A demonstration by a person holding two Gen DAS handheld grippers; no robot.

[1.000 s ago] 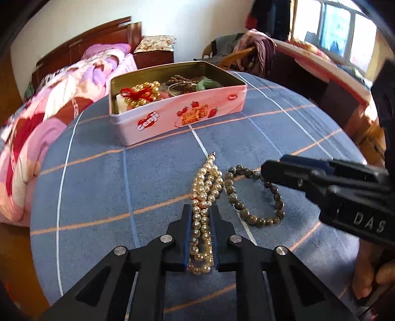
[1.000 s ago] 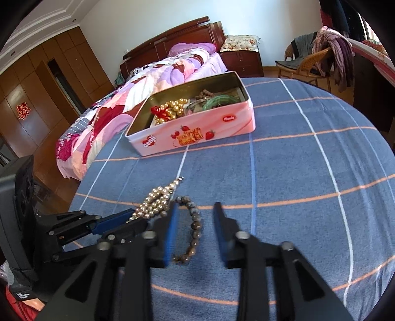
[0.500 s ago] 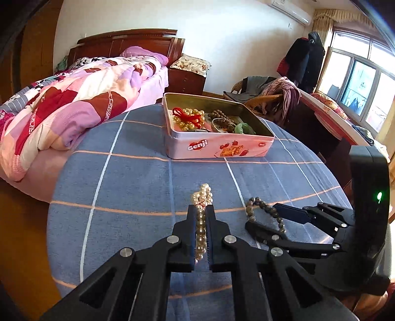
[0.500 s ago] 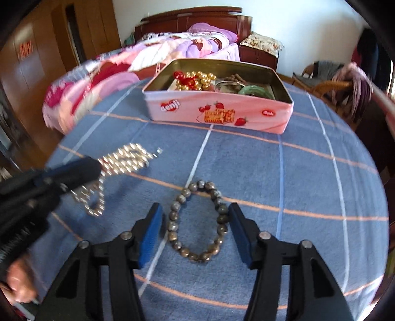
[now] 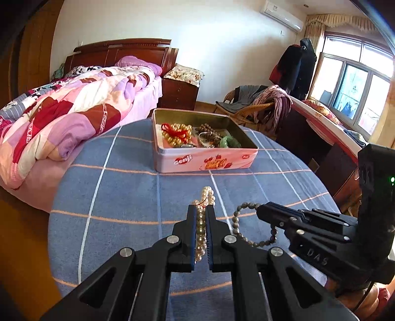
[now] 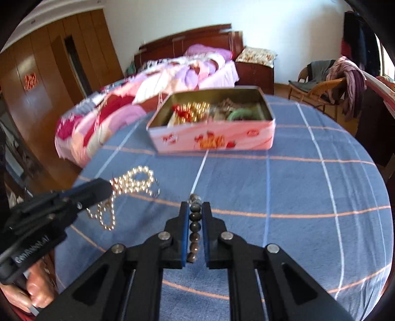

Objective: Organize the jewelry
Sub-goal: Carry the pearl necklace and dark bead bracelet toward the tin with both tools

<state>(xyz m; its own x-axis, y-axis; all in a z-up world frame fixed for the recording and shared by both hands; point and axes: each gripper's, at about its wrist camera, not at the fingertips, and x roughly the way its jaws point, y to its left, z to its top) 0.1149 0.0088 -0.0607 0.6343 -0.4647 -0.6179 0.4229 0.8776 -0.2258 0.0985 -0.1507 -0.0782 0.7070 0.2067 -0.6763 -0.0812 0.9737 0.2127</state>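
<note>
Tin (image 5: 205, 161) near the worktop's far edge holds several pieces, while left tongs (image 5: 200, 230) clamp the pearl necklace (image 5: 201, 222) and right tongs (image 6: 195, 230) clamp the dark bead bracelet (image 6: 194, 228), both unstowed.

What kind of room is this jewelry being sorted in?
Most likely a bedroom in someone's home. A wooden-framed bed with a patchwork quilt stands beside the cloth-covered table, clothes are draped over a wicker chair, and an air conditioner hangs high on the wall.

Left gripper (image 5: 200, 217) and right gripper (image 6: 195, 212) side by side, angled downward, both jaws clamped.
</note>
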